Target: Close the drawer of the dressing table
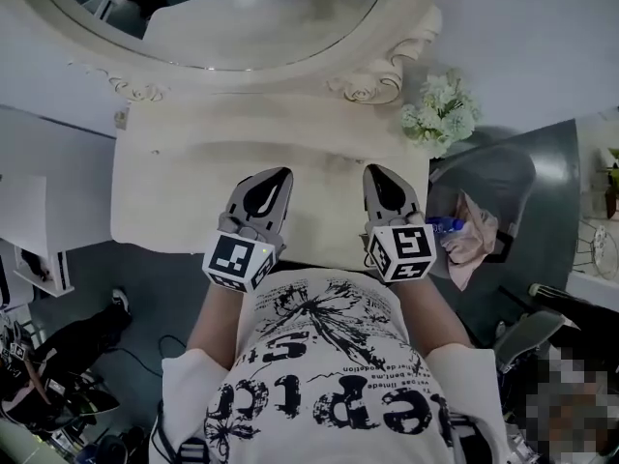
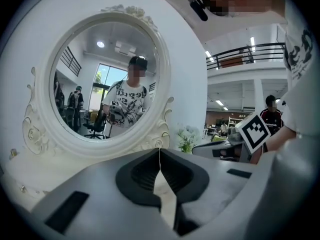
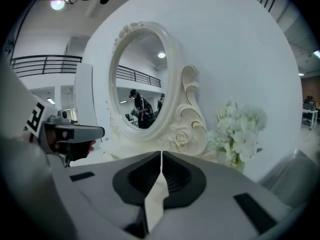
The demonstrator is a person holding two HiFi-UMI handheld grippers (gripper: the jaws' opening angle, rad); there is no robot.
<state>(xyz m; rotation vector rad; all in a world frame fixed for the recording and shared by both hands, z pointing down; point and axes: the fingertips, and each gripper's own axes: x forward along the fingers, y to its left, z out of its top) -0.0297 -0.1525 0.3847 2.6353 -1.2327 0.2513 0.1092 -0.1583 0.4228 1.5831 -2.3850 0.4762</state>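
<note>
Two tools hang over the counter's front edge with nothing in them. The left tool (image 1: pixel 275 182) has its jaws pressed together, and the right tool (image 1: pixel 380 177) is likewise closed tight and empty. The drawer lies below that front edge of the counter (image 1: pixel 164 196), under my tools. Nothing of it juts past the top from above, so I judge it pushed in, or nearly. It should be a stiff, fairly light wooden box that slides, so a flat push on the middle of its front suits it better than a pinch. Right of the counter, a grey tub (image 1: pixel 503 187), bin or seat I cannot tell, holds a pink cloth (image 1: pixel 474 235) and a blue thing (image 1: pixel 443 225).
</note>
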